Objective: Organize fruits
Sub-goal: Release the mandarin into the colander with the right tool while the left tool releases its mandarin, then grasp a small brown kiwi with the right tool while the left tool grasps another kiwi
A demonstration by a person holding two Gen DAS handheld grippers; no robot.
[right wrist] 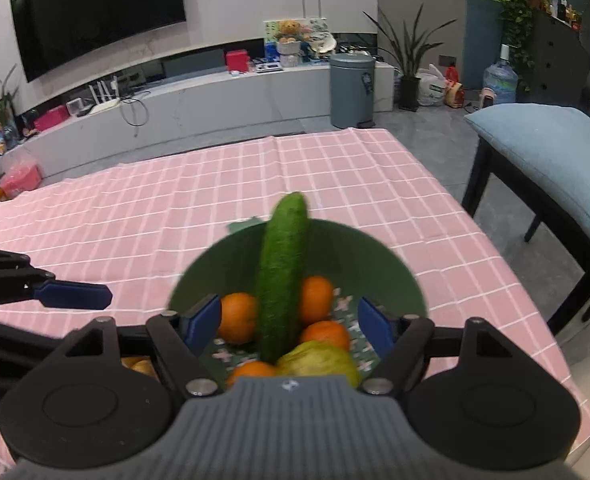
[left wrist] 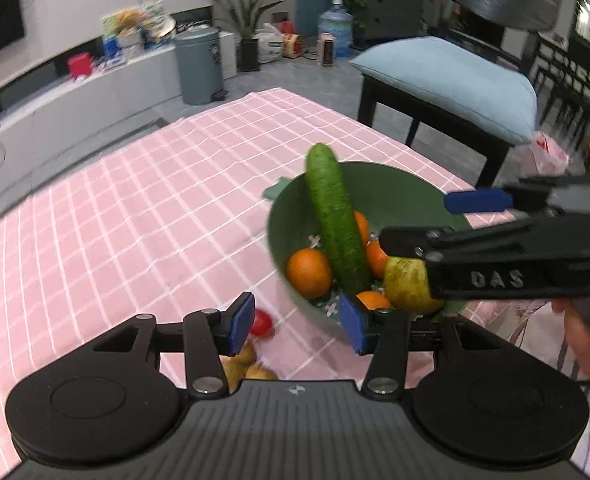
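Observation:
A green bowl [left wrist: 391, 188] [right wrist: 359, 252] sits on the pink checked tablecloth [left wrist: 135, 208]. It holds a long cucumber [left wrist: 335, 220] [right wrist: 281, 276] leaning on the far rim, several oranges [left wrist: 309, 272] [right wrist: 237, 318] and a yellow-green pear [left wrist: 409, 286] [right wrist: 319, 362]. My left gripper [left wrist: 297, 322] is open at the bowl's near-left rim, empty. My right gripper [right wrist: 289, 326] is open over the bowl, above the pear, empty; in the left wrist view it [left wrist: 435, 228] reaches in from the right. A small red fruit [left wrist: 261, 322] and brown pieces [left wrist: 247, 364] lie on the cloth under the left gripper.
A dark chair with a blue cushion [left wrist: 451, 80] [right wrist: 547, 148] stands just beyond the table's right edge. A grey bin [right wrist: 351, 90] and a low TV bench [right wrist: 175, 96] are farther back. The cloth extends left and far of the bowl.

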